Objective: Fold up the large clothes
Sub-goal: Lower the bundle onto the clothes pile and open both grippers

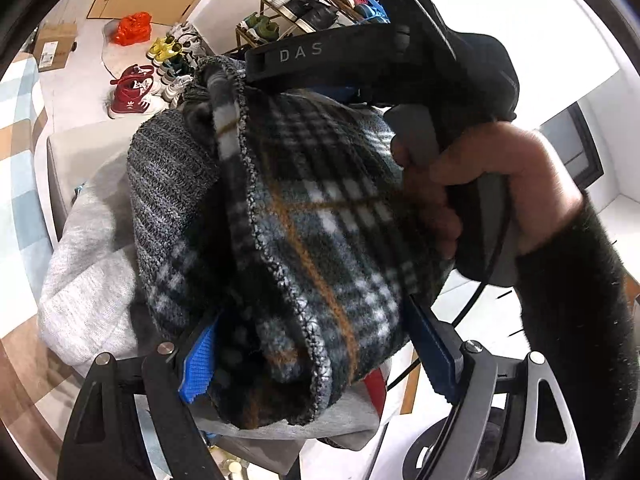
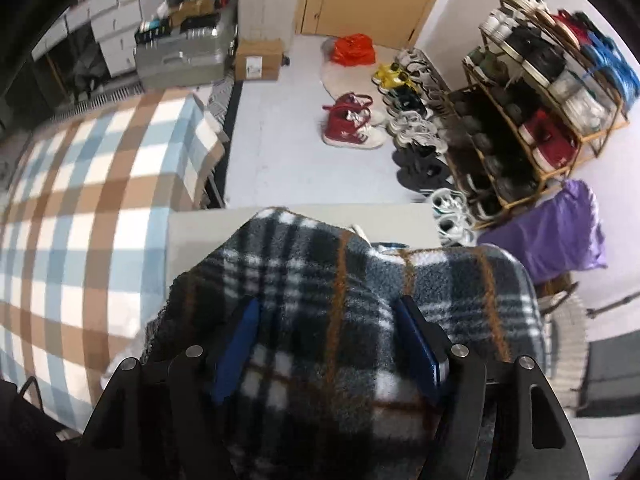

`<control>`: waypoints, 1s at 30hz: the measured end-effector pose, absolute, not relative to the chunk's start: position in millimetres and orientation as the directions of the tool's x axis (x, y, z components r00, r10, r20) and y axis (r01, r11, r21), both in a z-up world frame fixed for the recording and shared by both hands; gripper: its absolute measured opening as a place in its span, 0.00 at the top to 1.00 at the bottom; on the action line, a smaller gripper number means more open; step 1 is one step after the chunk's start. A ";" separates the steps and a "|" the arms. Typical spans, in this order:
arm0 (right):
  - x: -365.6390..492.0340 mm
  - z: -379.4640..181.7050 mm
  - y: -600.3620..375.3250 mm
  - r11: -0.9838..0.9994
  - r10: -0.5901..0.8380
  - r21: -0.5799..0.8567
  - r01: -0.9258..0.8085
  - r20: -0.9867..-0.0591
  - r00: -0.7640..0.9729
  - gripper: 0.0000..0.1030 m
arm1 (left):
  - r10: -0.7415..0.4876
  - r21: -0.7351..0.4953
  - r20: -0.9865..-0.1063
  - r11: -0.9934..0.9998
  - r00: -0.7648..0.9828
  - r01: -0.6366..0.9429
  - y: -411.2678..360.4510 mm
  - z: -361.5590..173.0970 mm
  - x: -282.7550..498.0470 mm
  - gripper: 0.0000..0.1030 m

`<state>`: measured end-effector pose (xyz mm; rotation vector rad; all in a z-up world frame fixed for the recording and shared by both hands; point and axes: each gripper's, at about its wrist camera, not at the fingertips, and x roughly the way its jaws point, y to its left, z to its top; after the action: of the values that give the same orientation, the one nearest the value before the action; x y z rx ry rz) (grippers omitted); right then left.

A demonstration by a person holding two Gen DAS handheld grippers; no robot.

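A bulky plaid fleece garment (image 1: 320, 208), dark with white and orange stripes, is bunched up in front of me. My left gripper (image 1: 316, 356) has its blue pads (image 1: 198, 360) pressed against both sides of the bundle's near end. A grey knit lining or sweater (image 1: 168, 184) wraps the bundle's left side. From above, the right gripper's black finger (image 1: 304, 56) reaches onto the bundle's far end, held by a hand (image 1: 488, 184) in a dark sleeve. In the right wrist view my right gripper (image 2: 328, 350) straddles a fold of the plaid garment (image 2: 320, 280), with fabric filling the gap between its pads.
A light grey garment (image 1: 84, 264) lies under the bundle on a pale table (image 2: 280, 216). A checked bedspread (image 2: 80, 200) lies to the left. On the floor beyond are red shoes (image 2: 352, 124), a shoe rack (image 2: 532, 100), a purple bag (image 2: 556, 232) and a cardboard box (image 2: 258, 60).
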<state>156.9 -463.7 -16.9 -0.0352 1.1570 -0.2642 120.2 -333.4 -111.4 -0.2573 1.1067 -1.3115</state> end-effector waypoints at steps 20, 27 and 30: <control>14.3 27.0 -506.6 0.960 -0.108 0.035 0.277 -0.869 0.483 0.11 | -0.866 -0.606 -0.492 0.270 -0.086 0.748 -309.6 -30.7 84.3 0.22; 0.7 13.4 -508.9 0.957 -0.071 0.100 0.273 -0.832 0.550 0.10 | -0.736 -0.560 -0.665 0.379 -0.127 0.737 -350.4 -87.1 96.7 0.22; -10.8 4.9 -506.3 0.957 -0.068 0.104 0.269 -0.825 0.561 0.10 | -0.729 -0.613 -0.662 0.393 -0.175 0.685 -351.3 -111.7 107.4 0.22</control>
<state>-10.8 -506.3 4.9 0.2289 0.9564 -0.2003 107.4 -351.3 -111.7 -0.0461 1.2150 -1.2550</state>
